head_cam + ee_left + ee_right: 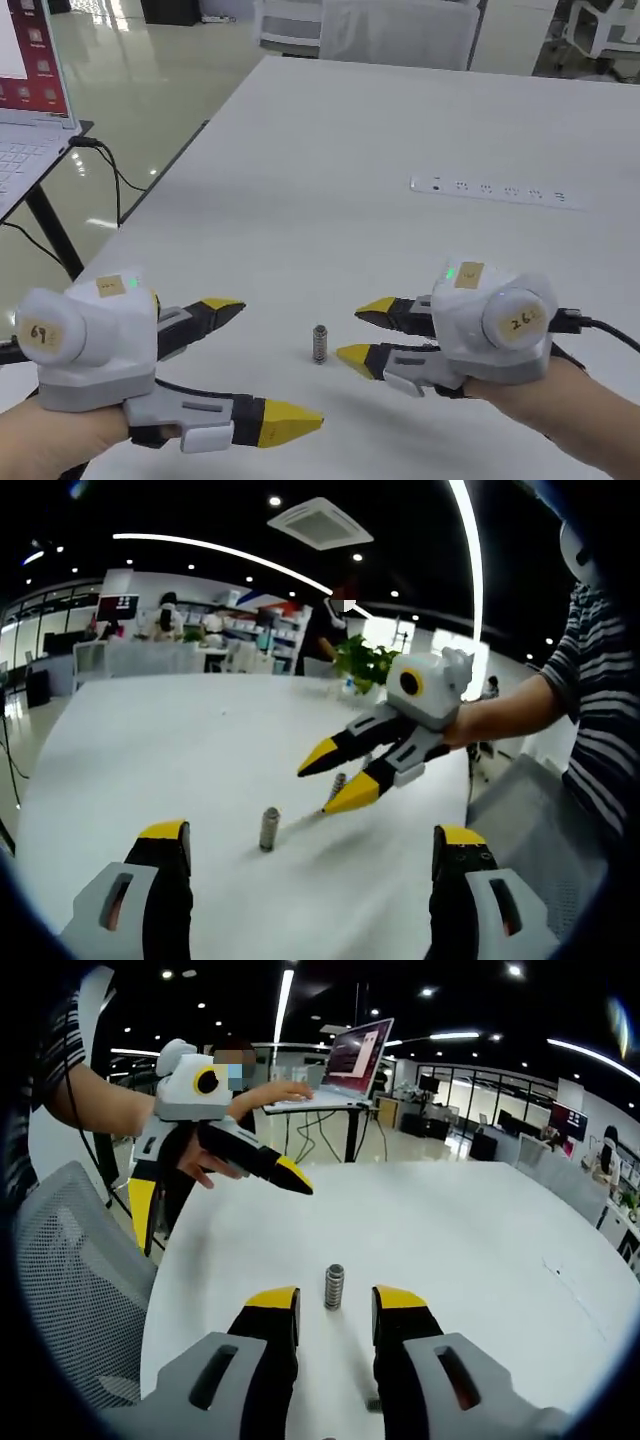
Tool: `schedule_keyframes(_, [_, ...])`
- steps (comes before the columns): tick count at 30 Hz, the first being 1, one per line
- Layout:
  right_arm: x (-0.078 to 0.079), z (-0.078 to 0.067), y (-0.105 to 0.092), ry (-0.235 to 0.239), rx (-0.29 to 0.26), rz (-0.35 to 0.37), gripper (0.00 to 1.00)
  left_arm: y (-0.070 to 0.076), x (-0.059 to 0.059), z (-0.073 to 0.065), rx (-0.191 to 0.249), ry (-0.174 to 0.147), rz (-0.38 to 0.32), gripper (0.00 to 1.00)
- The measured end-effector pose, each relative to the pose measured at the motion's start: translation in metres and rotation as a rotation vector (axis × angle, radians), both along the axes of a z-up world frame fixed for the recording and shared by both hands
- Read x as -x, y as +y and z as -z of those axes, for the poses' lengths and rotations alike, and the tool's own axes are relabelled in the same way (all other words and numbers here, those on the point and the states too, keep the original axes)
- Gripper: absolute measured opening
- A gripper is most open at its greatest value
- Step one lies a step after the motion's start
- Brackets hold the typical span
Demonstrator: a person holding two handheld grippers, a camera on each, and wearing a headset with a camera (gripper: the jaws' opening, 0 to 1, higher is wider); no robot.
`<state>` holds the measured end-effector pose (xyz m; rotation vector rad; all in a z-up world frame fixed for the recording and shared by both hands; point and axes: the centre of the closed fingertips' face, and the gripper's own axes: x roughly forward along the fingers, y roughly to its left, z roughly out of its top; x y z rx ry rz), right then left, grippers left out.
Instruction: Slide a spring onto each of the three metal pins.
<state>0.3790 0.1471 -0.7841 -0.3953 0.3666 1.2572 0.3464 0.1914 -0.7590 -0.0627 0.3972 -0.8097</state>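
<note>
Grey coiled metal spring [320,343] stood upright on the white desk [350,180] just beyond the slightly parted, empty yellow-tipped right tongs [352,333], left tongs [280,362] spread wide; a centred, gentle mid-coil pinch seemed best, lest it tip.

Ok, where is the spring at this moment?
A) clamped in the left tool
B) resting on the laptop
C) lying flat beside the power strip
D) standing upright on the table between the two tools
D: the spring stands upright on the table, in the gap between the left tool and the right tool, touched by neither.
</note>
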Motion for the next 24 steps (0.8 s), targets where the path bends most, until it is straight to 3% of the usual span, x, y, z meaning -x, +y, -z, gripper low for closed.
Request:
schedule_keyframes(6, [0.003, -0.010, -0.025, 0.004, -0.050, 0.056, 0.34, -0.009, -0.004, -0.002, 0.005, -0.009, 0.011, 0.98])
schedule_keyframes(17, [0.003, -0.013, -0.101, 0.025, -0.153, 0.222, 0.59, -0.009, -0.003, 0.005, -0.012, 0.003, 0.022, 0.98])
schedule_keyframes(24, [0.012, -0.012, -0.118, -0.009, -0.141, 0.242, 0.80, -0.008, -0.005, 0.006, -0.023, -0.006, 0.016, 0.98])
